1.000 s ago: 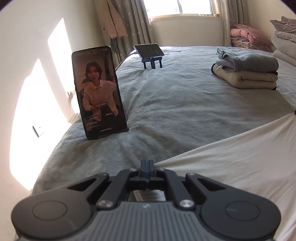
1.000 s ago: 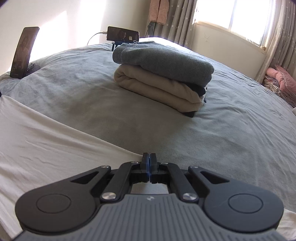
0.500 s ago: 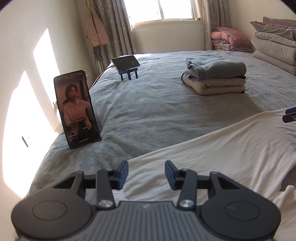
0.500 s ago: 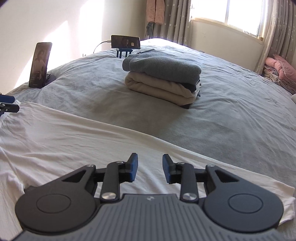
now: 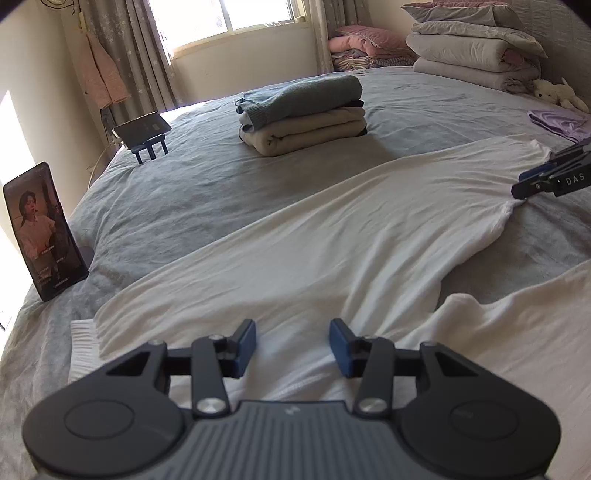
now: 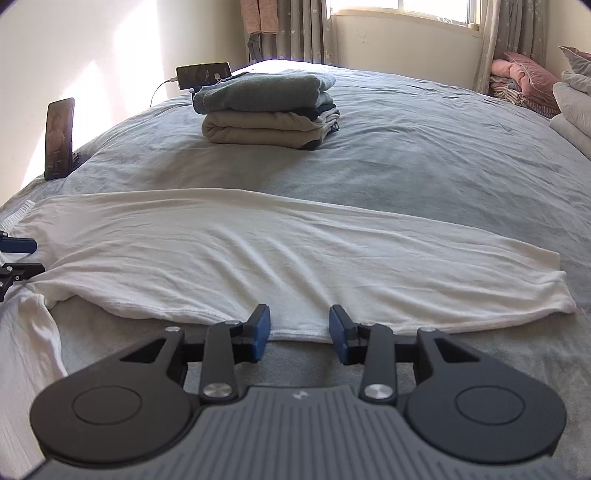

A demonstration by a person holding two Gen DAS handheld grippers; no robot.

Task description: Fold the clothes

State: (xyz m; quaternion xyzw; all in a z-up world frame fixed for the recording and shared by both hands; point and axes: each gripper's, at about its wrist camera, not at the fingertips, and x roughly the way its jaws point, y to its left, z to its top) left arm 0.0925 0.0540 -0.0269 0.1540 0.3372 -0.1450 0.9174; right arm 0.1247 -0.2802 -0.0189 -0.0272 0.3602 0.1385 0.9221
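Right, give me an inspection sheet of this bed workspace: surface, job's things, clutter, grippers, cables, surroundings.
Surface: grey bedspread, wrinkled.
Job's things: white garment spread flat across the near side; stack of folded clothes beyond it, grey sweater on top, beige under it.
Clutter: upright phone showing a video; second phone on a blue stand; purple cloth; white plush toy.
Grippers: left gripper open above the garment, nothing pinched; right gripper opening at the garment's near hem, nothing pinched.
Cables: white charging cable to the second phone.
Surroundings: window with curtains, folded quilts, pink bedding.
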